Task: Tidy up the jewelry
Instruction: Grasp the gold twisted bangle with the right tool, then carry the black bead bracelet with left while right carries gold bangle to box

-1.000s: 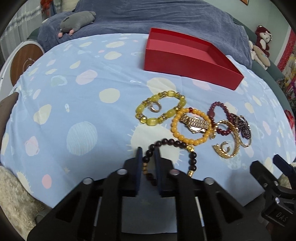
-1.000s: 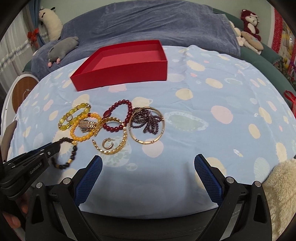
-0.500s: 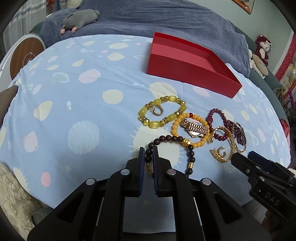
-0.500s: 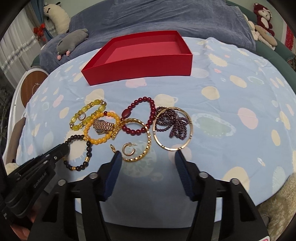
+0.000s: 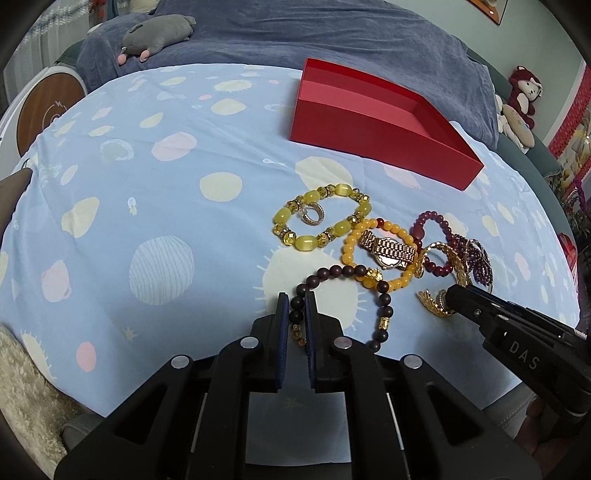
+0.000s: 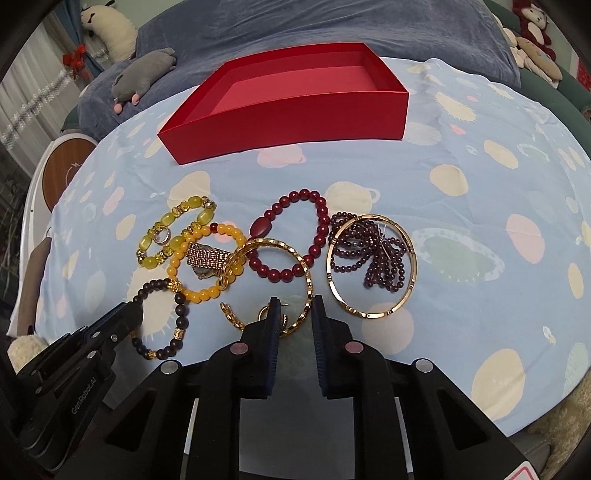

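Note:
My left gripper (image 5: 296, 301) is shut on the dark brown bead bracelet (image 5: 384, 306), which trails to the right on the blue spotted cloth. In the right wrist view my right gripper (image 6: 295, 306) stands over the near rim of the twisted gold bangle (image 6: 306, 273). Its jaws are closing with that rim between them and a gap still showing. A small gold hoop (image 6: 264, 314) lies by its left finger. A red open box (image 6: 288, 122) sits behind the jewelry pile.
Yellow (image 6: 173, 232), orange (image 6: 207, 291) and red bead bracelets (image 6: 321, 221), a gold watch (image 6: 205, 254), and a plain gold bangle (image 6: 406, 291) around purple beads lie close together. A grey plush toy (image 5: 155, 35) rests on the blue blanket behind.
The right gripper's jaws went from wide apart to nearly together and it moved in over the twisted gold bangle. The left gripper stays shut on the dark bracelet.

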`<action>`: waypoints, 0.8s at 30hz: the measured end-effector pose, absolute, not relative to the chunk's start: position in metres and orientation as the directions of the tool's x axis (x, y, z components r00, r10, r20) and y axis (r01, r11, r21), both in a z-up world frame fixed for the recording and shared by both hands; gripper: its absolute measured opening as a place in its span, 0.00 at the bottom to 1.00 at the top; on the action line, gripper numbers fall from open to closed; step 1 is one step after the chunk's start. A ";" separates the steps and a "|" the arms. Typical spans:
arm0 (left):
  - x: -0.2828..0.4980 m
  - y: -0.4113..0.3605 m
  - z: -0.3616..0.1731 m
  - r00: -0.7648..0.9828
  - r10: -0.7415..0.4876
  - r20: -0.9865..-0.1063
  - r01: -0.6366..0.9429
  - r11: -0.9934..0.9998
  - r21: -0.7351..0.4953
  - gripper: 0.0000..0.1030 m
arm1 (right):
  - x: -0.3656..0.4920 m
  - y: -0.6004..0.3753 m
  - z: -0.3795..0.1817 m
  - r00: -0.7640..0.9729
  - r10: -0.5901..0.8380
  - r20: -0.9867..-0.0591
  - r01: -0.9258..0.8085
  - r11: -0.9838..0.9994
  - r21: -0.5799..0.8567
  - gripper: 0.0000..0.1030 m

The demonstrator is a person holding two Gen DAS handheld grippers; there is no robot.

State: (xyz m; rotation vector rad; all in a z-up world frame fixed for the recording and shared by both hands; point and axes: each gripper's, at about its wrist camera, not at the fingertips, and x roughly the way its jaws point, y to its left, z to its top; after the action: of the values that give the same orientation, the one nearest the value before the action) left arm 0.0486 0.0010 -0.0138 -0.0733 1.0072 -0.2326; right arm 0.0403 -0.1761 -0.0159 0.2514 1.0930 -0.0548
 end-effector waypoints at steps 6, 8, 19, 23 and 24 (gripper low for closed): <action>0.049 0.000 -0.014 0.512 -0.232 -0.827 0.159 0.972 -0.174 0.08 | 0.036 -0.177 -0.013 0.460 0.088 -0.883 0.141 0.975 0.171 0.04; 0.049 0.001 -0.014 0.511 -0.236 -0.826 0.158 0.971 -0.180 0.08 | 0.032 -0.177 -0.010 0.465 0.096 -0.880 0.133 0.975 0.176 0.04; 0.036 -0.004 0.010 0.528 -0.291 -0.798 0.196 0.956 -0.219 0.08 | 0.012 -0.202 0.019 0.520 0.104 -0.848 0.156 0.964 0.214 0.04; 0.038 -0.010 0.027 0.530 -0.318 -0.786 0.219 0.947 -0.236 0.08 | 0.016 -0.214 0.029 0.539 0.103 -0.836 0.169 0.959 0.227 0.04; 0.040 -0.011 0.033 0.530 -0.328 -0.782 0.223 0.944 -0.245 0.08 | 0.018 -0.216 0.031 0.543 0.102 -0.833 0.170 0.959 0.228 0.04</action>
State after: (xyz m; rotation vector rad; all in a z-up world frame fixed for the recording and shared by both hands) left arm 0.0396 -0.0110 0.0329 -0.1200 0.9574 -0.3299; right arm 0.0175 -0.2161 0.0307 0.2984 1.0001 -0.0406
